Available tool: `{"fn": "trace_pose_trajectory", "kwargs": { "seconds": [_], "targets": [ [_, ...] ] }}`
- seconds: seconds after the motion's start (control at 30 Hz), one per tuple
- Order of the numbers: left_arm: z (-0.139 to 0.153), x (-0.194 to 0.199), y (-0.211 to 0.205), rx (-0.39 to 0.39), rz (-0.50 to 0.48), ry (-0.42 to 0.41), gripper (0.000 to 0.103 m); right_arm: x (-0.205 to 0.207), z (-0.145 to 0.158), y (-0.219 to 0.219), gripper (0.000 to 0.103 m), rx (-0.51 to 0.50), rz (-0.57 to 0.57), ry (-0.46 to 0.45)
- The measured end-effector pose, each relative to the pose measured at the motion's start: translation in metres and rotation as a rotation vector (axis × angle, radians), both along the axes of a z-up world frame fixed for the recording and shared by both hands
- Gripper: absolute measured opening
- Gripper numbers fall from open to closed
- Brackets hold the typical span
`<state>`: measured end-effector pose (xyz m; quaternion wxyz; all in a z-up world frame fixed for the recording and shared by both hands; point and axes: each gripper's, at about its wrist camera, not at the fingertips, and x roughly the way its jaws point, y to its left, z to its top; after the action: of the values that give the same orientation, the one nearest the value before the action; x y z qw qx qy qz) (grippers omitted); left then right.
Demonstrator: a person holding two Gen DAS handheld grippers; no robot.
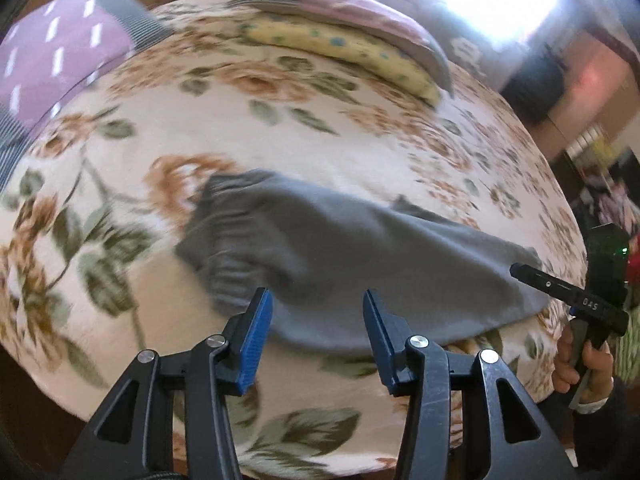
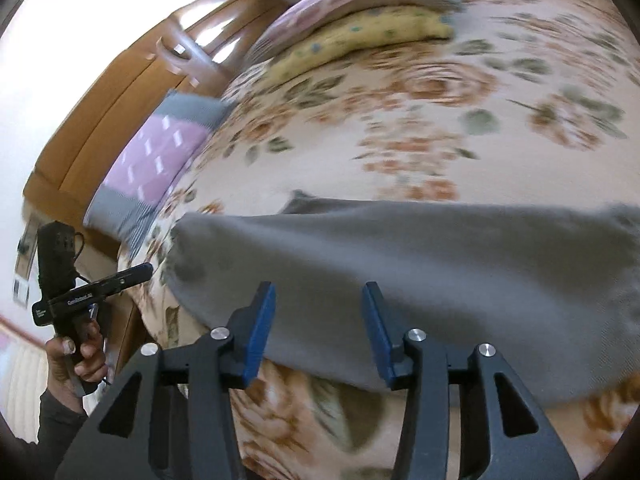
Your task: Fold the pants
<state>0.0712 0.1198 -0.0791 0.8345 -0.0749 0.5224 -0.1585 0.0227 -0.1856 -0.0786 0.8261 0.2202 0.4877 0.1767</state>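
Gray pants (image 1: pixel 360 264) are lying folded into a compact bundle near the front edge of a bed, resting on its floral blanket (image 1: pixel 280 128). The left tool (image 1: pixel 318 336) is hovering just above the bundle, its blue pads spread wide and gripping nothing. The right tool (image 2: pixel 319 332) is likewise hanging open over the pants. Stacked pillows (image 1: pixel 344 36) are sitting well behind.

a bed (image 1: pixel 328 128) covered in a cream blanket with orange flowers and green leaves carries the grey pants (image 1: pixel 360 264), lying flat near its front edge. further back lie a purple pillow (image 1: pixel 60 56) and a yellow dotted pillow (image 1: pixel 344 52) under a pink-and-grey one (image 1: pixel 340 8).
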Motion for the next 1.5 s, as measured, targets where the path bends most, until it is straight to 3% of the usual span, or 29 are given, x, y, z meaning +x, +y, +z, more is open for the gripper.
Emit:
{"fn": "trace_pose_trajectory", "kwargs": {
  "seconds": [0.17,0.33,0.4,0.5,0.6,0.67,0.9,0.93,0.97,1.0,1.07,1.17,1.23,1.33,1.43,1.5],
  "targets": [
    [-0.014,0.002,0.026,-0.011,0.092,0.022,0.048,0.035,0.004,0.038,0.047,-0.006,0.074,-0.002],
    [-0.029,0.008,0.034,-0.027,0.118,0.053,0.051,0.065,0.008,0.083,0.047,-0.028,0.171,-0.017],
    [-0.036,0.014,0.031,-0.034,0.119,0.068,0.052,0.077,0.006,0.097,0.047,-0.064,0.197,-0.025],
    [-0.041,0.019,0.026,-0.018,0.124,0.076,0.053,0.091,-0.001,0.098,0.048,-0.171,0.143,-0.025],
    [-0.041,0.021,0.023,0.013,0.114,0.056,0.050,0.106,-0.015,0.082,0.050,-0.199,0.073,0.006],
    [-0.039,0.021,0.021,0.058,0.116,0.038,0.036,0.117,-0.025,0.076,0.050,-0.219,0.063,0.027],
    [-0.035,0.014,0.023,0.082,0.102,-0.003,0.028,0.143,-0.066,0.095,0.050,-0.266,0.221,0.090],
    [-0.032,0.014,0.024,0.087,0.103,-0.012,0.025,0.143,-0.068,0.101,0.045,-0.281,0.251,0.079],
    [-0.030,0.015,0.023,0.088,0.106,-0.019,0.009,0.143,-0.068,0.106,0.021,-0.316,0.268,0.063],
    [-0.023,0.015,0.025,0.092,0.113,-0.042,0.007,0.144,-0.067,0.107,0.015,-0.329,0.270,0.055],
    [-0.012,0.021,0.031,0.066,0.113,-0.072,0.007,0.148,-0.059,0.100,0.008,-0.289,0.232,0.034],
    [-0.016,0.034,0.037,0.089,0.114,-0.080,0.007,0.160,-0.050,0.086,0.007,-0.226,0.141,0.005],
    [-0.028,0.041,0.040,0.092,0.121,-0.053,0.007,0.166,-0.052,0.085,0.007,-0.231,0.110,-0.001],
    [-0.047,0.044,0.046,0.092,0.114,-0.024,0.008,0.172,-0.071,0.089,0.008,-0.241,0.115,0.063],
    [-0.050,0.040,0.056,0.055,0.129,-0.008,0.016,0.170,-0.071,0.084,0.016,-0.208,0.089,0.080],
    [-0.043,0.035,0.063,0.059,0.164,-0.006,0.022,0.164,-0.060,0.075,0.042,-0.203,0.054,0.067]
  ]
}}
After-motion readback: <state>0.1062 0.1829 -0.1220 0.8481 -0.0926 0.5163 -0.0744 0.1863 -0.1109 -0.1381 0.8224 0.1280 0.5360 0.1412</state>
